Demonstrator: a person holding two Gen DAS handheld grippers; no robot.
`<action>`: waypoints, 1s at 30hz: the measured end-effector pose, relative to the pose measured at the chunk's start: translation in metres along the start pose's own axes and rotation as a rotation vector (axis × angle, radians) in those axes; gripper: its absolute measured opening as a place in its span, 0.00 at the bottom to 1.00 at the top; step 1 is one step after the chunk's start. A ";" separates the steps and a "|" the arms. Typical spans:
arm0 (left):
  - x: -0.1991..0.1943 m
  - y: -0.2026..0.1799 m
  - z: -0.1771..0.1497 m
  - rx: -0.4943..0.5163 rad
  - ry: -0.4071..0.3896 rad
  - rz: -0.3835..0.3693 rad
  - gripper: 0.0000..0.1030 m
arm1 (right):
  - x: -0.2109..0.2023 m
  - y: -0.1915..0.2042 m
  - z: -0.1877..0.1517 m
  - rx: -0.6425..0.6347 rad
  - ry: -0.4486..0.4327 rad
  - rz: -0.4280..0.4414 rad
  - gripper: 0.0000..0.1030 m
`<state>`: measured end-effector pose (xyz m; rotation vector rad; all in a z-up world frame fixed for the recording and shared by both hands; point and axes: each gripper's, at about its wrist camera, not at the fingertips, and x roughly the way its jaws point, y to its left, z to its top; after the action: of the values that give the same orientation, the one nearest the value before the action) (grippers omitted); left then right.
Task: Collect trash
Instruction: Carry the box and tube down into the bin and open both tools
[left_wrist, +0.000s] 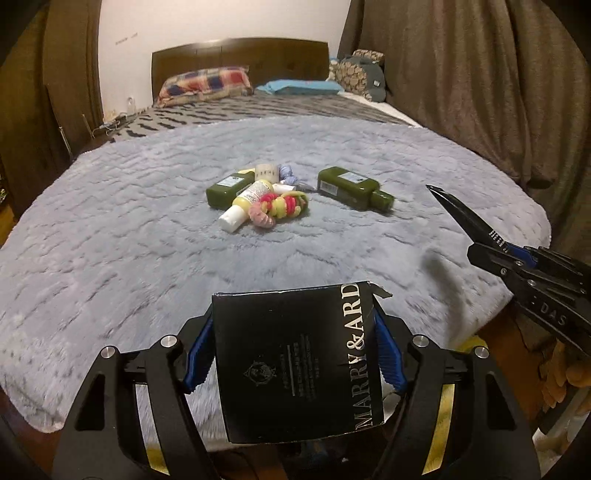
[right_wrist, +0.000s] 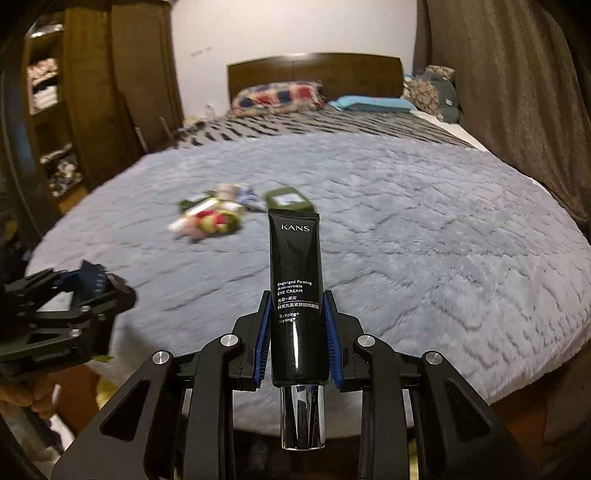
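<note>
My left gripper (left_wrist: 295, 354) is shut on a black cardboard box (left_wrist: 295, 362) and holds it at the near edge of the bed. My right gripper (right_wrist: 297, 339) is shut on a black eye cream tube (right_wrist: 296, 291) with a chrome cap, tube end pointing forward. In the left wrist view the tube (left_wrist: 458, 210) juts in from the right. On the grey blanket (left_wrist: 147, 221) lies a pile: two green bottles (left_wrist: 352, 188) (left_wrist: 225, 190), a yellow tube with white cap (left_wrist: 245, 205), colourful hair ties (left_wrist: 280, 206) and a small white jar (left_wrist: 266, 171).
Pillows (left_wrist: 207, 83) and a wooden headboard (left_wrist: 240, 55) lie at the far end of the bed. Brown curtains (left_wrist: 480, 74) hang on the right. A wooden shelf unit (right_wrist: 48, 122) stands to the left. The left gripper (right_wrist: 70, 314) shows at the left of the right wrist view.
</note>
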<state>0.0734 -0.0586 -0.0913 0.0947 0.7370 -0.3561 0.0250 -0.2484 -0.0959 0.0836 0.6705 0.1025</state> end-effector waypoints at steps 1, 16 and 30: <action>-0.008 0.000 -0.006 0.000 -0.007 0.001 0.67 | -0.004 0.003 -0.002 -0.002 -0.001 0.009 0.27; -0.021 0.002 -0.096 -0.014 0.108 0.011 0.67 | -0.012 0.030 -0.077 -0.009 0.140 0.100 0.27; 0.038 0.001 -0.162 -0.020 0.329 0.010 0.67 | 0.036 0.040 -0.131 -0.003 0.343 0.118 0.26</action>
<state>-0.0040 -0.0349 -0.2365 0.1399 1.0651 -0.3269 -0.0317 -0.1988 -0.2161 0.1034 1.0085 0.2345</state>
